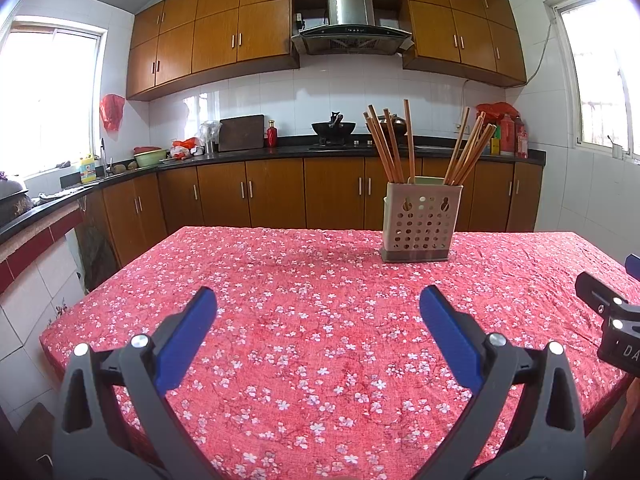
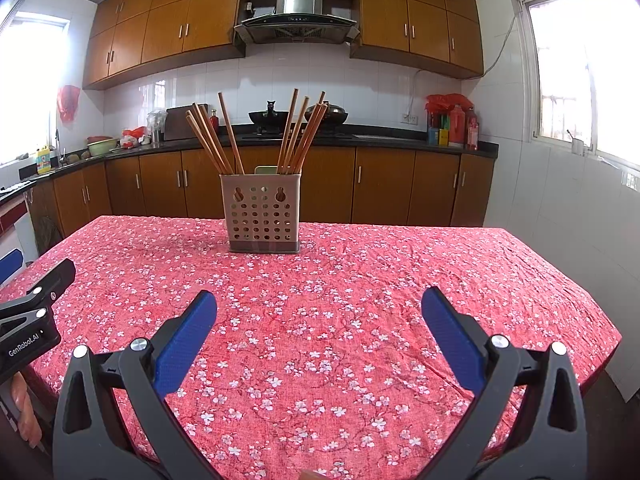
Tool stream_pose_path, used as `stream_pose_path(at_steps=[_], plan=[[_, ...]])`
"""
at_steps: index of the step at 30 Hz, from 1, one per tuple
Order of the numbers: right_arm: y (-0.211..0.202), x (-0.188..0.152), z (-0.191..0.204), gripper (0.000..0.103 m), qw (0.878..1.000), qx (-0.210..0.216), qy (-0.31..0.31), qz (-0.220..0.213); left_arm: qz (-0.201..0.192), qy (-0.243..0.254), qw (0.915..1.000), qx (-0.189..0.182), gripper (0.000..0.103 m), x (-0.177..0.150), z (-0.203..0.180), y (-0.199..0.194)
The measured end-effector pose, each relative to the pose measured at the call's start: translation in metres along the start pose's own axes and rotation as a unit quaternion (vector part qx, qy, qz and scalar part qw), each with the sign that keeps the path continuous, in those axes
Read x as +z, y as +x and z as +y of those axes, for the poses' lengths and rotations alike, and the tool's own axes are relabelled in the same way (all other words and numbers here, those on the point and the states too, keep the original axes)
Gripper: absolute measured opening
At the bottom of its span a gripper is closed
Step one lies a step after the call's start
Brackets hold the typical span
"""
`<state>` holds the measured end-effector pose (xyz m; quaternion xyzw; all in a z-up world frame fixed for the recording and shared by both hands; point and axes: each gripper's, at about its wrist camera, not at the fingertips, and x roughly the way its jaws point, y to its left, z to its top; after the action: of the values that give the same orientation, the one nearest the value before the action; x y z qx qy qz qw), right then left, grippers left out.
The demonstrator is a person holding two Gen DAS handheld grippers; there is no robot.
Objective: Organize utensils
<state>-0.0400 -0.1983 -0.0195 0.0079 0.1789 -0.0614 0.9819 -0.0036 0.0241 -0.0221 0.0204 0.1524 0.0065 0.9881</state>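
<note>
Standing upright on the far part of the table (image 2: pixel 400 264), a beige holder (image 2: pixel 262 216) with round holes in its front wall carries two bunches of wooden chopsticks. One bunch (image 2: pixel 214 140) leans out to the left from the left side of the holder, the other bunch (image 2: pixel 302 136) leans out to the right from the right side, and a pale green edge shows between them at the rim. In the left wrist view the same holder (image 1: pixel 420 222) sits to the right of centre, with its chopsticks (image 1: pixel 390 144) fanning out above it.

A red cloth with small white flowers covers the table, and its surface looks slightly wrinkled.

Near the camera, the left gripper (image 1: pixel 318 300) hangs over the near part of the cloth with its blue fingers (image 1: pixel 188 340) spread wide apart and nothing between them. The right gripper (image 2: pixel 319 300) hangs the same way, blue fingers (image 2: pixel 452 340) wide apart and holding nothing. Both are well apart from the holder. Each gripper shows at the edge of the other's view, the two side by side.

Beyond the table runs a dark counter (image 2: pixel 384 138) with brown cabinets below and above, a wok (image 2: pixel 268 117) on the stove, and a metal hood (image 2: pixel 298 12) over it.
</note>
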Motion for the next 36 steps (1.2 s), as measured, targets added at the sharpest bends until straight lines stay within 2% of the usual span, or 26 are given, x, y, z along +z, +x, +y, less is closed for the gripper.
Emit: stream_pose_path(at_steps=[36], plan=[[0.0012, -0.0001, 0.0011, 0.101, 1.0, 0.0, 0.002, 0.002, 0.004, 0.0, 1.0, 0.0, 0.099, -0.0045, -0.0077, 0.0014]])
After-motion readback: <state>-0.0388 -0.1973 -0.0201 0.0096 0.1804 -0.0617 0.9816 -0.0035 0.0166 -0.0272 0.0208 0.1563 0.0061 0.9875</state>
